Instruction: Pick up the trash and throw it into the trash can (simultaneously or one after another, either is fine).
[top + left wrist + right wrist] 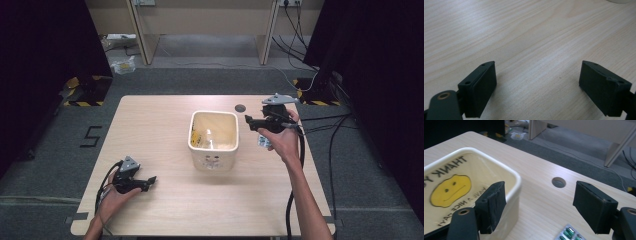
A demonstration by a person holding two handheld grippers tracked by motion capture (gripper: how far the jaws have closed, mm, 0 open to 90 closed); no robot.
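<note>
A cream square bin [214, 139] stands in the middle of the wooden table [160, 125]; its liner carries a yellow smiley face [450, 189] and black lettering. A blister pack of green capsules [570, 235] lies on the table right of the bin, partly hidden under my right hand [263, 141]. My right gripper [252, 122] is held above the table beside the bin's right rim [517, 178], open with nothing between its jaws [540, 205]. My left gripper [149, 182] rests low near the table's front left, open over bare wood [537, 82].
A round cable hole [240, 107] sits in the table behind the bin [558, 182]. Cables [330, 150] trail off the right edge. Beyond the table lie grey floor, desk legs [142, 35] and small litter [123, 65].
</note>
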